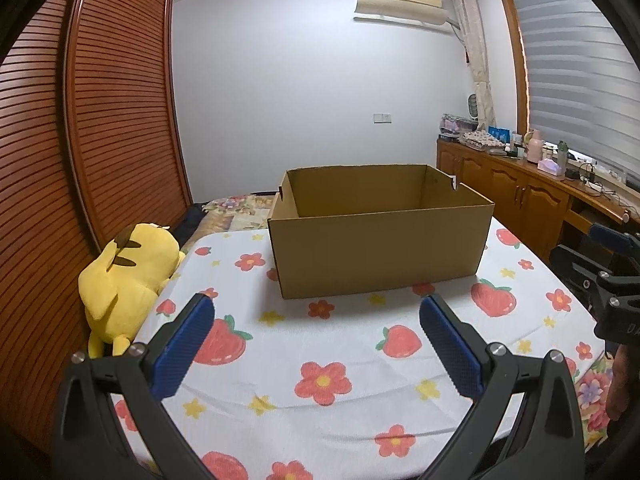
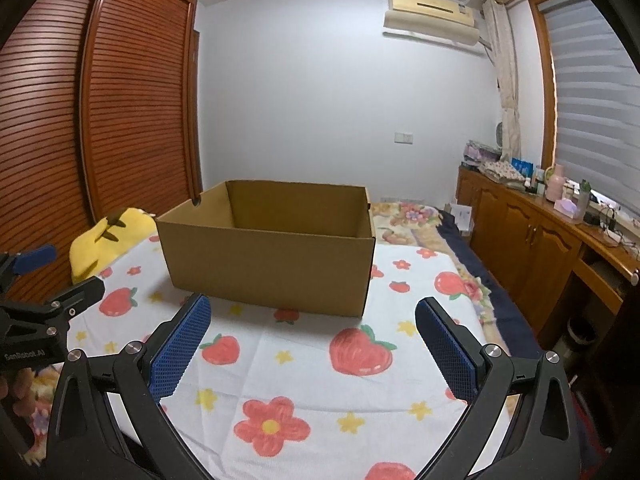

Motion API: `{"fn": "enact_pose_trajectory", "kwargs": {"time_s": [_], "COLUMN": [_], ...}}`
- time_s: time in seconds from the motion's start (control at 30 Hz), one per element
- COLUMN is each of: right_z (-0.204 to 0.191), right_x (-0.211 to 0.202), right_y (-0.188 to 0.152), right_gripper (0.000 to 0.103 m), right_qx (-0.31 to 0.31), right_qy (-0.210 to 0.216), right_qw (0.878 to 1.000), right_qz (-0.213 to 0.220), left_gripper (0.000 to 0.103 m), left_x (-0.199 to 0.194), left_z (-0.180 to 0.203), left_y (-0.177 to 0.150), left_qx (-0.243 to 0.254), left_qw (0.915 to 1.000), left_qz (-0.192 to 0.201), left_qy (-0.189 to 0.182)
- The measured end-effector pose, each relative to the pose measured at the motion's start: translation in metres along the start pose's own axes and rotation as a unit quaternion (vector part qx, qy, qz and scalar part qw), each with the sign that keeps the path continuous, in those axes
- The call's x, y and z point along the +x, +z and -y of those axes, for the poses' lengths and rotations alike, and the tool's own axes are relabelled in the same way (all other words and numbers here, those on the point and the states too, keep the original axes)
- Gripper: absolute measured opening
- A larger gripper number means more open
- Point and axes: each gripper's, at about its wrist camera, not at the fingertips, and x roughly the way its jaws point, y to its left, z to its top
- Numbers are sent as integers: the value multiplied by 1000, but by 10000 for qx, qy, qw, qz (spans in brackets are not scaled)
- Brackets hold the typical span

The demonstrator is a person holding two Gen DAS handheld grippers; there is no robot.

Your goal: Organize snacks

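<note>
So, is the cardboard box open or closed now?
Open. The cardboard box stands upright on the tablecloth; no flaps cover it, inner walls show. Its floor is hidden.

"GenRobot.AI" stands in white on the left hand-held gripper (image 2: 30, 280) body

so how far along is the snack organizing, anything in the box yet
Barely begun, by the look of it. The cardboard box stands open on the strawberry cloth, and what shows of its inside holds nothing. Nothing is in hand: left gripper and right gripper both hang open before it. No snacks are in view, so all the sorting is left.
</note>
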Motion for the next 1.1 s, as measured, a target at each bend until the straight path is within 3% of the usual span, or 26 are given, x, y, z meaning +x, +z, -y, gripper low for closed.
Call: {"fn": "enact_pose_trajectory", "kwargs": {"time_s": [1.1], "right_z": [1], "right_x": [-3], "right_y": [1], "right_gripper": [103], "right_qx": [72], "right_qy": [18], "right_qw": [10000], "right_qz": [25], "left_gripper": [103], "left_x": [-13], "left_z": [-3], "left_y": [7], "left_qx": [-71], "left_qw": [9999], "left_qz": [135], "left_qy": [-60]}}
